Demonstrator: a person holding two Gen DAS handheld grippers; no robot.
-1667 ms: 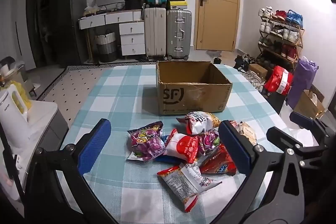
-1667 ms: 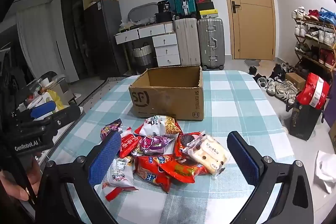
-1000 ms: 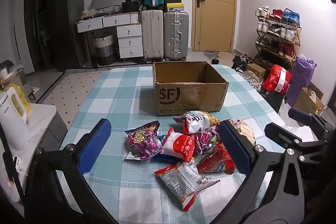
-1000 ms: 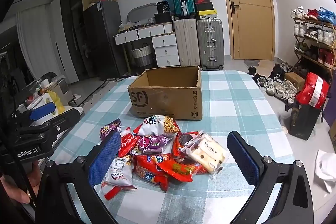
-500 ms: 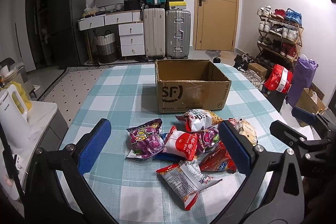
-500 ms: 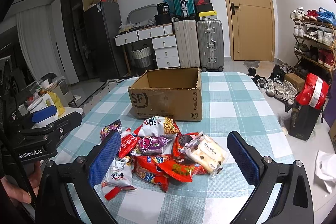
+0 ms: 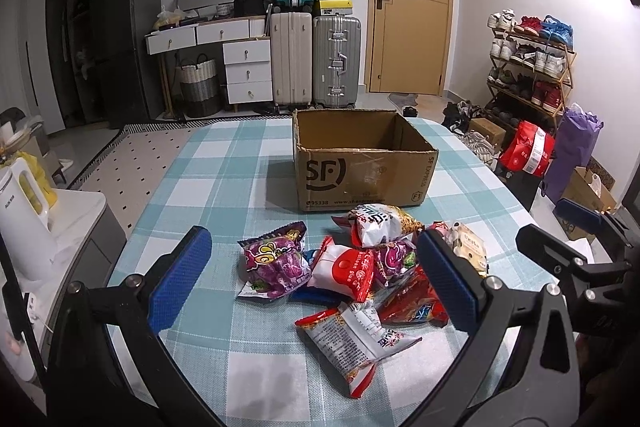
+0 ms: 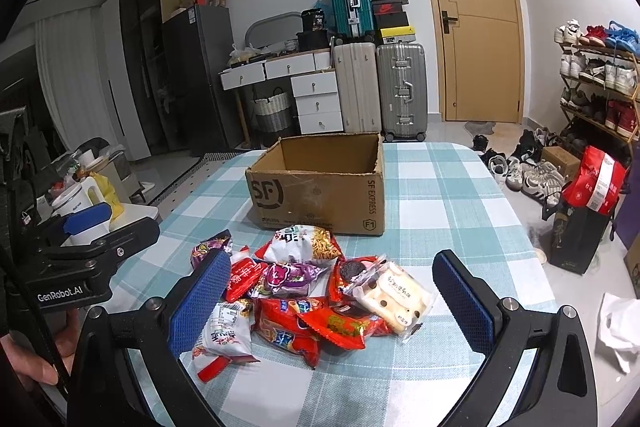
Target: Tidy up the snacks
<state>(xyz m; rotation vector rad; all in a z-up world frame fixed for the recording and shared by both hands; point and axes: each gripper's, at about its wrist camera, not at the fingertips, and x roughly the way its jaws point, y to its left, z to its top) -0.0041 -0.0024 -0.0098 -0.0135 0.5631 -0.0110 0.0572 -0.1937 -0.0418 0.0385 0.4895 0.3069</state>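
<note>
A pile of snack packets [image 7: 352,275] lies on the checked tablecloth [image 7: 224,187], in front of an open brown SF cardboard box [image 7: 360,175] that looks empty. The pile holds a purple bag [image 7: 276,263], a red and white bag [image 7: 344,271] and a white noodle pack [image 7: 356,335]. My left gripper [image 7: 316,283] is open and empty, hovering just above the pile's near side. In the right wrist view the pile [image 8: 304,291] and box [image 8: 320,195] show too; my right gripper [image 8: 328,303] is open and empty above the pile, near a cream biscuit pack [image 8: 392,295].
A white kettle [image 7: 24,211] stands on a side cabinet left of the table. Suitcases [image 7: 316,63] and drawers [image 7: 244,67] line the back wall beside a door. A shoe rack [image 7: 532,67] and bags [image 7: 528,151] stand on the floor to the right.
Both grippers have only drifted slightly over the pile. The snacks and the box have not moved.
</note>
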